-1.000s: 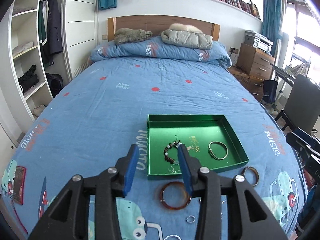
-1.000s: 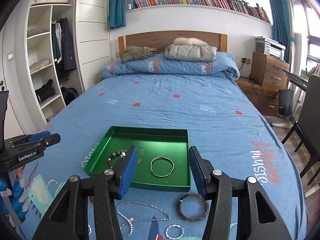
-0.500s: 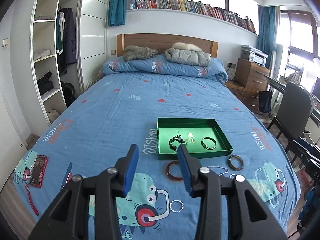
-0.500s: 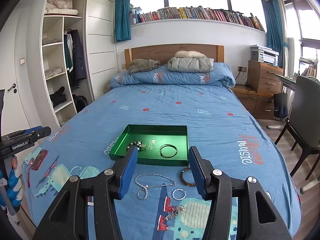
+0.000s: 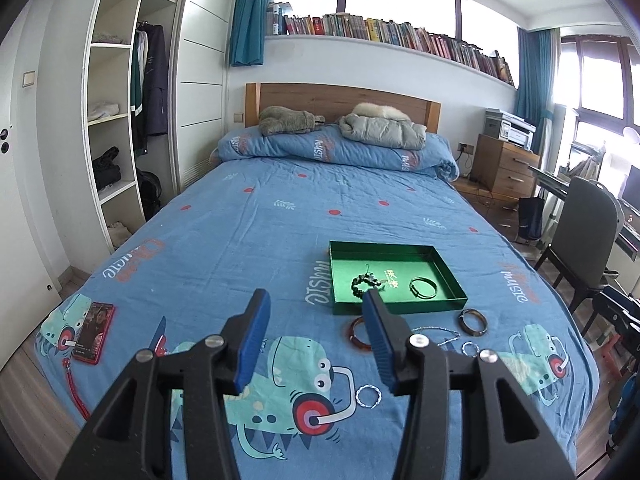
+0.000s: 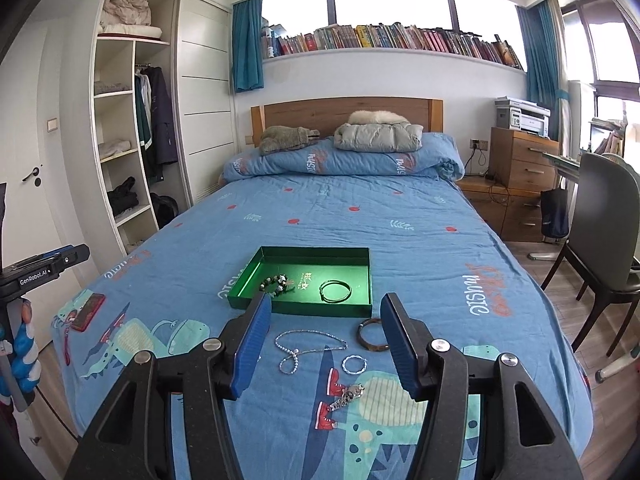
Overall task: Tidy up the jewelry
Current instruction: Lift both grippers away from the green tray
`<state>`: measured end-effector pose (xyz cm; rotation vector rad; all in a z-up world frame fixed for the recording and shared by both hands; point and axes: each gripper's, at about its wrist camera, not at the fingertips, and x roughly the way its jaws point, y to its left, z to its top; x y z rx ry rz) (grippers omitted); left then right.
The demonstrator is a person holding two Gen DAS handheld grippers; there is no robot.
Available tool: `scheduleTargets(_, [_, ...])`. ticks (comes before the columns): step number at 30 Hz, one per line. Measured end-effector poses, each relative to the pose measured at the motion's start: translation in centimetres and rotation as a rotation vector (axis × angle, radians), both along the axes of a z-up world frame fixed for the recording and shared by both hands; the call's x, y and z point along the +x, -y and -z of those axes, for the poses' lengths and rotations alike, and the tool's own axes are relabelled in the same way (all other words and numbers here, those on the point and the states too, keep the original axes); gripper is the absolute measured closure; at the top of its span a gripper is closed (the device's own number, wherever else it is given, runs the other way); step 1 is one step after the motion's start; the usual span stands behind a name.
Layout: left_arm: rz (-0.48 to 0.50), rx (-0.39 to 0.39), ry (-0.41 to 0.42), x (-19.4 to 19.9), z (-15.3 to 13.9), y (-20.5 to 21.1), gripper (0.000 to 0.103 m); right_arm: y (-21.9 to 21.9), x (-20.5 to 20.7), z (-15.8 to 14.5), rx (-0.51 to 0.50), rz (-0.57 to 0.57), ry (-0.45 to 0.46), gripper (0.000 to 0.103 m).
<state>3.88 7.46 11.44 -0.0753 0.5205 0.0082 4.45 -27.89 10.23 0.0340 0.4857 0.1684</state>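
A green tray [image 5: 444, 267] [image 6: 362, 312] lies on the blue bed and holds a beaded bracelet [image 5: 362, 283] [image 6: 276, 283] and a thin bangle [image 5: 423, 287] [image 6: 335, 291]. In front of it on the cover lie an amber bangle [image 5: 356, 334], a dark bangle [image 5: 473, 322] [image 6: 372, 333], a silver necklace [image 6: 306, 346], a silver ring [image 6: 354, 364] [image 5: 368, 395] and a small watch [image 6: 347, 396]. My left gripper [image 5: 316, 332] and right gripper [image 6: 326, 338] are both open and empty, held back from the bed's foot.
A red phone [image 5: 93, 332] [image 6: 89, 312] lies at the bed's left corner. A wardrobe [image 5: 120, 120] stands left. A chair [image 5: 584, 240] and a wooden dresser [image 5: 504, 168] stand right. Folded jackets [image 5: 380, 130] lie on the pillows.
Both grippers have pulled back and up from the tray, so the whole bed and more jewelry now show. Both stay open and empty.
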Motion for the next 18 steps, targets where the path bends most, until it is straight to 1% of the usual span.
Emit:
scheduleTargets(10, [-0.021,-0.016,-0.033,-0.5,2.9,-1.2,0.057,1.6,-0.4,2.5,0.024,0.022,-0.025,0.047])
scheduleTargets(18, [-0.003,-0.024,-0.077,0.5,5.8,0.5,0.057,2.9,0.8,4.7,0.034,0.036,-0.051,0.047])
